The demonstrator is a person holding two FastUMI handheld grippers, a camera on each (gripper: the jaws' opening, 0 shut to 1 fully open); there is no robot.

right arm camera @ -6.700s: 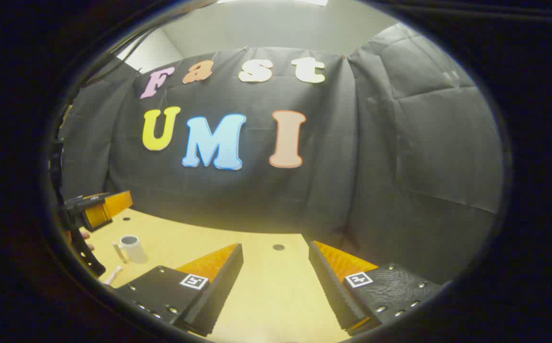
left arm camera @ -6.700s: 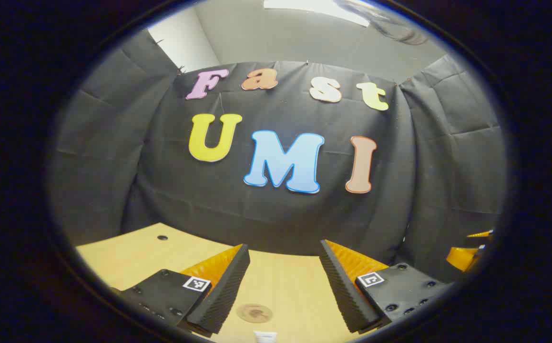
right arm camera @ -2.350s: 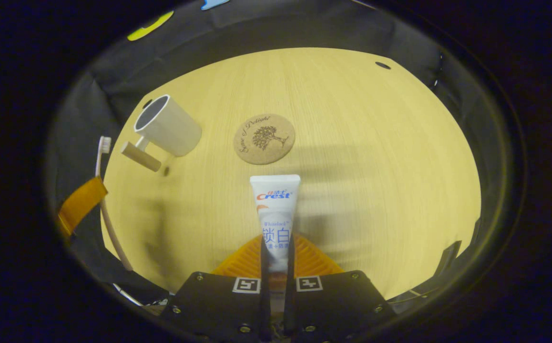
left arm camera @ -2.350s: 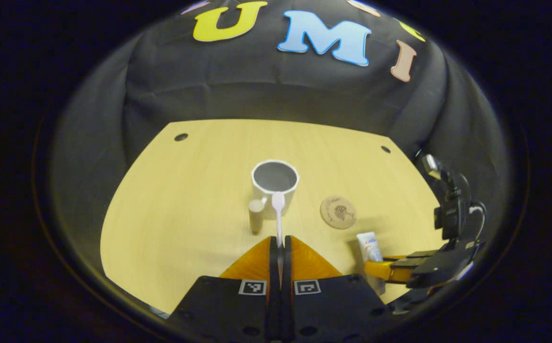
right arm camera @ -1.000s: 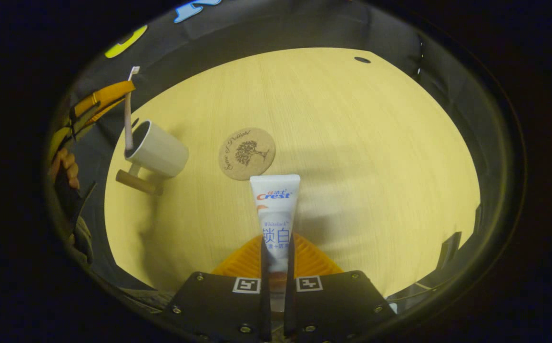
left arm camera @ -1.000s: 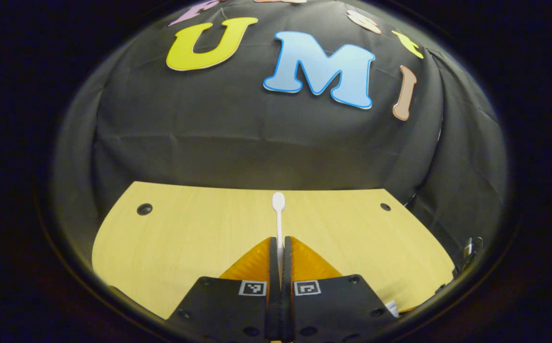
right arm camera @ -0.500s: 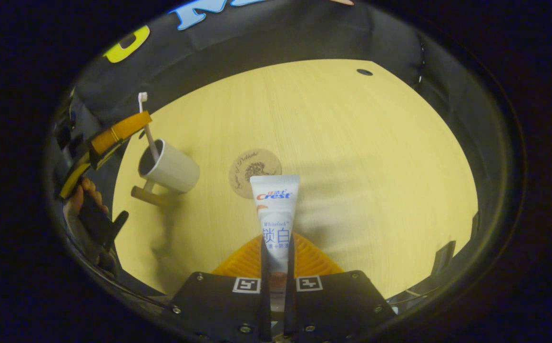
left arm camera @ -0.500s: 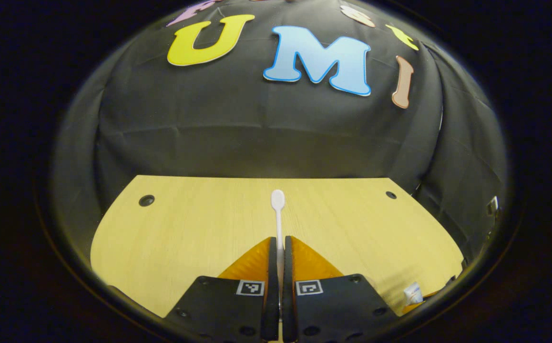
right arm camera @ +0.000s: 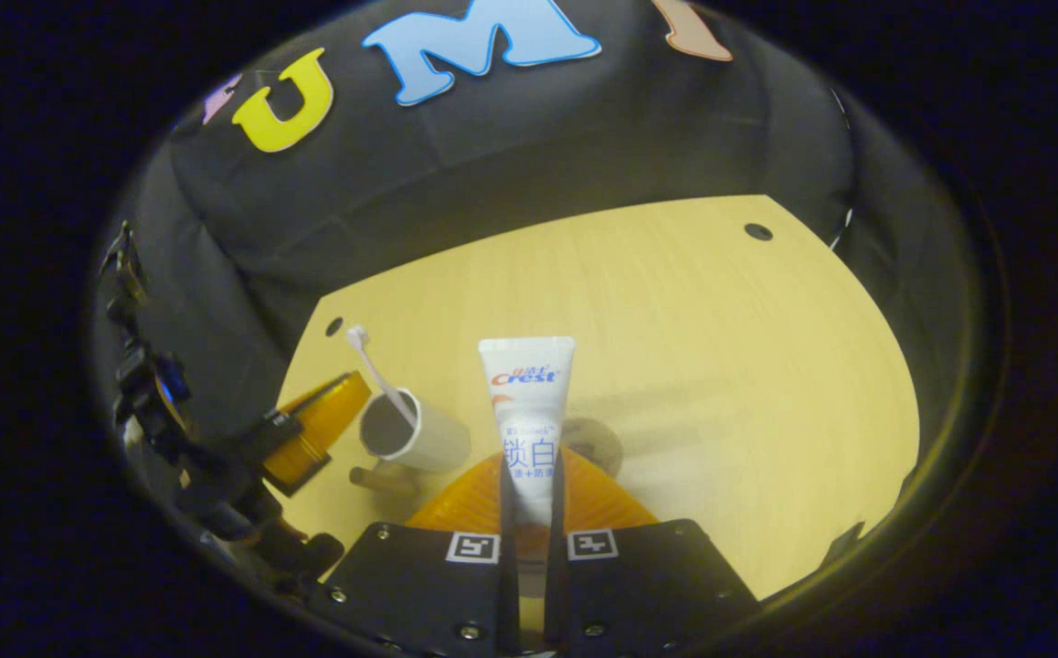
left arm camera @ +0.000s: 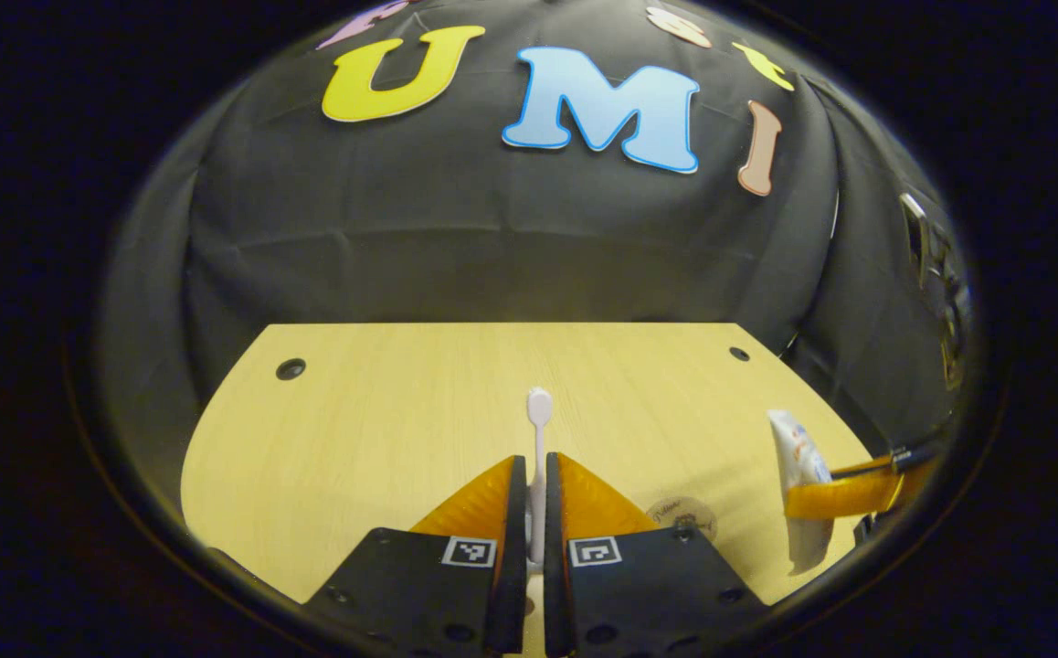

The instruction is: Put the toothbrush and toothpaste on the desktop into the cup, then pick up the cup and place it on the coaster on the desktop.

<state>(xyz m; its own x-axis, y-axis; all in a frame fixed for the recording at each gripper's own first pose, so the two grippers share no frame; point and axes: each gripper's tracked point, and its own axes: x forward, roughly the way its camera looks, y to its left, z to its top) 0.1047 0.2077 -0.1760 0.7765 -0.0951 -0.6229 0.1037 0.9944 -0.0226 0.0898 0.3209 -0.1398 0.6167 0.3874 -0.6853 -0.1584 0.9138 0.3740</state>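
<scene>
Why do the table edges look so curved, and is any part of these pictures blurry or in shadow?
Left gripper view: the fisheye lens bows the table edge; the toothbrush looks sharp. Right gripper view: the same bending; the toothpaste is crisp, while the wood grain and the coaster behind it look smeared, probably from motion, and a soft shadow falls beside the cup.

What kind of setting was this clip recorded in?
Likely a staged recording booth, not a real bathroom: black cloth wall behind a bare wooden desktop, with only a cup, toothbrush and toothpaste.
</scene>
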